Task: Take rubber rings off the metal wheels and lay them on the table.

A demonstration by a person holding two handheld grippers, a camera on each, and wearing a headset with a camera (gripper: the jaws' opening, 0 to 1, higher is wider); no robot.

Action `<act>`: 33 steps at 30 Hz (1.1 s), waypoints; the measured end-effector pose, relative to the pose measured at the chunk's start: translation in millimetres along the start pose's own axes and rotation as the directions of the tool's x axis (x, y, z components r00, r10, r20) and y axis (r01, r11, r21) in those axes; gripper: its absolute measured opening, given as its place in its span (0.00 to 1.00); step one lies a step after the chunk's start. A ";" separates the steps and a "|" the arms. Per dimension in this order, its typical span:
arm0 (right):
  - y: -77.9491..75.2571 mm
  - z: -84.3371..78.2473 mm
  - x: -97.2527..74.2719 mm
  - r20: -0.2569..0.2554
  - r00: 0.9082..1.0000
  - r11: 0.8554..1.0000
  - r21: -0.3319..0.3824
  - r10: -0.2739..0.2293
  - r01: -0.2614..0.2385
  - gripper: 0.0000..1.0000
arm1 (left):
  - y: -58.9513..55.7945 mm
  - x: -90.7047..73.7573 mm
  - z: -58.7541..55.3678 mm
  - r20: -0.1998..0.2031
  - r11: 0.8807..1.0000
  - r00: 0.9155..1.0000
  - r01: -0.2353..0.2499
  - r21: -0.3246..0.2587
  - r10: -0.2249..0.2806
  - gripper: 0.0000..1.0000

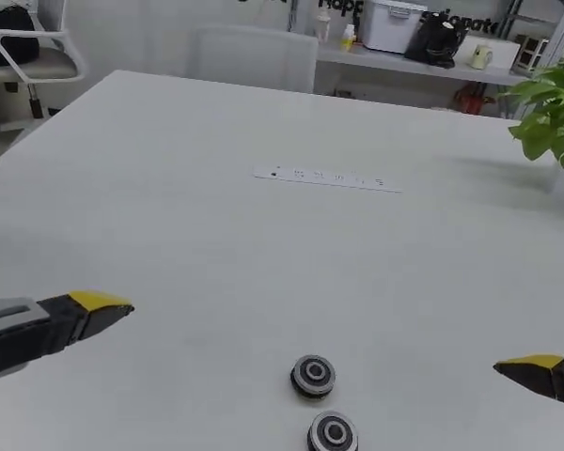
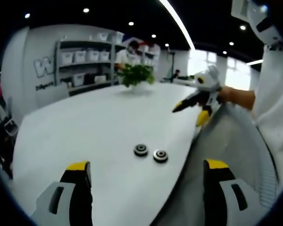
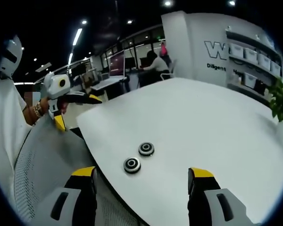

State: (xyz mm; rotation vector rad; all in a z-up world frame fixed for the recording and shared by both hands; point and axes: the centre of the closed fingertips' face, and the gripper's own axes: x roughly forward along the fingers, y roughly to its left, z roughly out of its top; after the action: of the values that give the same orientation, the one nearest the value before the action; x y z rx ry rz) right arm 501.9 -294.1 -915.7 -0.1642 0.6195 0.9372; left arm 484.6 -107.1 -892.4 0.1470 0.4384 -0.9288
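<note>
White table (image 1: 216,216), two wheels (image 1: 313,375) near front edge, open surface beyond

Right gripper view: the wall (image 3: 193,37) carries a large grey "W" (image 3: 216,49), cut off after that letter, with a smaller line (image 3: 218,66) beneath it starting "Diligent". The left gripper view shows the same "W" and line, the small line blurred. Head view: back-wall lettering (image 1: 343,5) reads "Happ", rest clipped; markings on the white strip (image 1: 327,178) in the middle of the worktop (image 1: 169,188) are too small to read.
</note>
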 end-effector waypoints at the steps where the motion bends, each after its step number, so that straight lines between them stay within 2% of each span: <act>1: 0.2 5.2 1.0 0.003 1.000 1.000 -0.007 0.007 -0.007 0.78 | 1.4 -0.4 1.4 0.002 1.000 1.000 -0.003 0.003 0.003 1.00; 7: 7.4 28.0 3.1 0.011 0.998 0.995 -0.084 0.061 -0.060 0.76 | 3.5 -1.5 9.0 0.009 1.000 1.000 0.013 0.006 -0.013 1.00; 9: 7.7 34.5 3.6 0.011 0.997 0.992 -0.103 0.070 -0.068 0.74 | 3.7 -1.7 11.7 -0.001 0.999 1.000 0.013 0.042 -0.013 1.00; 13: 8.0 48.7 5.5 0.042 0.996 0.991 -0.117 0.077 -0.072 0.74 | 4.5 -0.3 19.2 -0.003 0.998 1.000 0.016 0.067 -0.016 1.00; 17: 13.4 57.3 11.0 0.048 0.992 0.983 -0.150 0.114 -0.105 0.67 | 1.6 2.9 29.5 0.000 0.994 0.999 0.044 0.105 -0.045 1.00; 20: 18.9 67.1 17.7 0.051 0.987 0.974 -0.179 0.152 -0.141 0.67 | 1.0 8.7 38.2 -0.011 0.987 0.998 0.061 0.145 -0.061 1.00; 26: 16.4 86.4 30.9 0.074 0.982 0.964 -0.214 0.176 -0.157 0.64 | 1.6 23.1 55.8 -0.017 0.973 0.995 0.097 0.209 -0.095 1.00; 29: 15.9 91.8 37.5 0.082 0.976 0.957 -0.232 0.200 -0.176 0.62 | 2.9 32.0 71.0 0.010 0.963 0.994 0.102 0.251 -0.108 1.00; 33: 15.1 93.9 43.5 0.094 0.971 0.952 -0.236 0.220 -0.193 0.60 | 2.9 43.2 82.3 0.031 0.959 0.991 0.120 0.259 -0.132 1.00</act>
State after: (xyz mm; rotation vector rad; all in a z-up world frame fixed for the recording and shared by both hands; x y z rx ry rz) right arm 548.7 -217.8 -861.7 -0.2476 0.4236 1.2124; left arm 534.1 -162.8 -836.7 0.3348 0.2836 -1.1113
